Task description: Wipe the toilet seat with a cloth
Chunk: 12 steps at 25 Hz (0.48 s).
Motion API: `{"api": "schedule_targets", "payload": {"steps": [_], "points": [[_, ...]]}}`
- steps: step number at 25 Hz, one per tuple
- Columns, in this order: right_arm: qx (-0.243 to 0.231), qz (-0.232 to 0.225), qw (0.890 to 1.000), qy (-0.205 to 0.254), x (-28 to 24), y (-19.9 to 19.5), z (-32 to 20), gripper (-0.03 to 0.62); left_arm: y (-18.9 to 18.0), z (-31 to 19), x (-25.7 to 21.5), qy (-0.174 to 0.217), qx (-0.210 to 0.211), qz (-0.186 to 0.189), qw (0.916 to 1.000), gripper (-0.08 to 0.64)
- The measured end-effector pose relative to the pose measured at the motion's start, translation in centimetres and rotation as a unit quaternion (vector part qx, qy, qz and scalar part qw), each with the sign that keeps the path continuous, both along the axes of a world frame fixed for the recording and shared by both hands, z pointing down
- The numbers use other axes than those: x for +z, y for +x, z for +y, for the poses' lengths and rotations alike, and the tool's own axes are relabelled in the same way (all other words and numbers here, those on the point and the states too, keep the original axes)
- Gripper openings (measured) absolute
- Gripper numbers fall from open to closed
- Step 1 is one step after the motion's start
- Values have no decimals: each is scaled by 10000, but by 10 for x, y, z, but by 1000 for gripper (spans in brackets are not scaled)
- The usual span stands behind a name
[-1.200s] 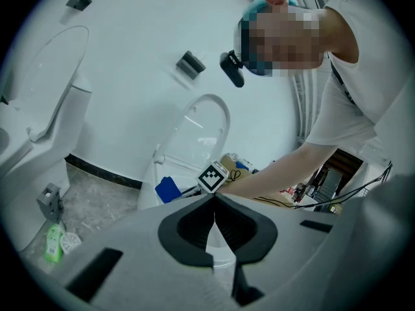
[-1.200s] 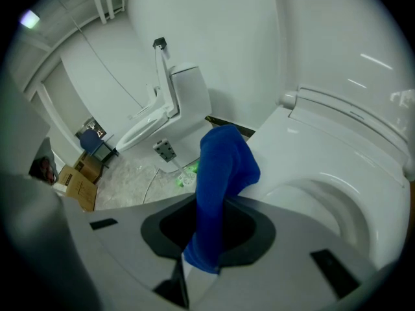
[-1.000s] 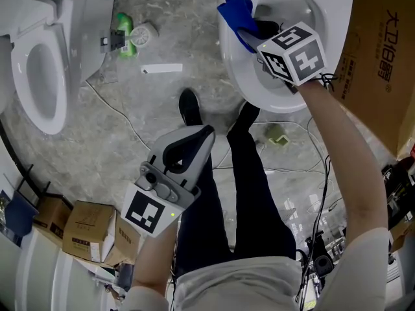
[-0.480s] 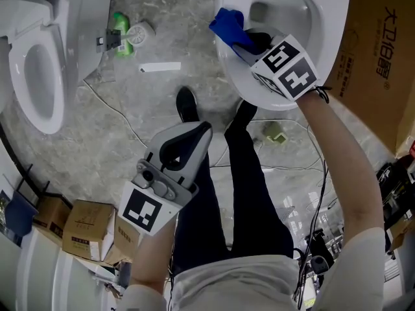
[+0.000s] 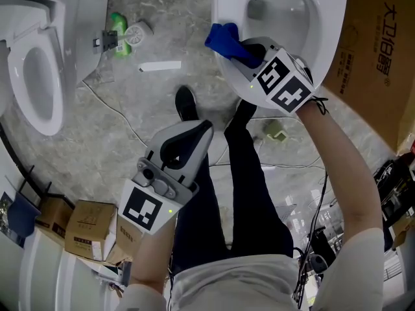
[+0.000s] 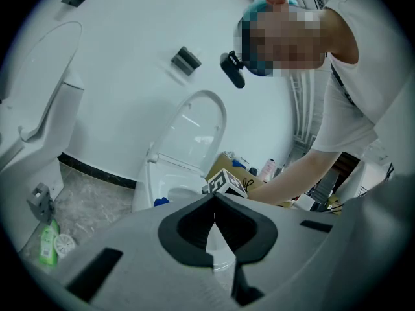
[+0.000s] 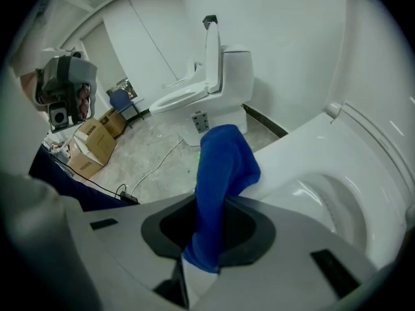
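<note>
A blue cloth (image 5: 227,37) (image 7: 219,173) is pinched in my right gripper (image 5: 249,52) and lies on the left front rim of the white toilet seat (image 5: 327,28) (image 7: 305,154) at the top of the head view. The right gripper (image 7: 204,238) is shut on the cloth, which sticks out past the jaws onto the rim. My left gripper (image 5: 188,144) hangs low over the person's dark trousers, away from the toilet, jaws shut with nothing between them. In the left gripper view the left gripper (image 6: 214,222) points toward that toilet (image 6: 188,141) with its lid up.
A second toilet (image 5: 39,70) stands at the left. A green bottle (image 5: 120,28), a round white object (image 5: 139,32) and a white strip (image 5: 162,67) lie on the grey floor with cables. Cardboard boxes: a large one (image 5: 376,63) right of the toilet, small ones (image 5: 87,229) lower left.
My right gripper has slid the blue cloth leftward and toward the front along the seat rim. The left gripper has stayed almost still.
</note>
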State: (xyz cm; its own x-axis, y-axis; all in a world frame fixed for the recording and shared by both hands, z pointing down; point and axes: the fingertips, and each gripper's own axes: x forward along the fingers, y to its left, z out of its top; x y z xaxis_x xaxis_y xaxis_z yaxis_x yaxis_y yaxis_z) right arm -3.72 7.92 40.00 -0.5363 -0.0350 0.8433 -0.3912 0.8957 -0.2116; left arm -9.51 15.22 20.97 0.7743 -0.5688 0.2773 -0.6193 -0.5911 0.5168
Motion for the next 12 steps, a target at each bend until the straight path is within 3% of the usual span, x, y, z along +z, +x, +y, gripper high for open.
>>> {"api": "schedule_targets", "payload": {"steps": [12], "points": [[-330, 52, 9994, 61, 0, 5, 27, 77, 14, 2, 3, -65, 168, 15, 9998, 9]]}}
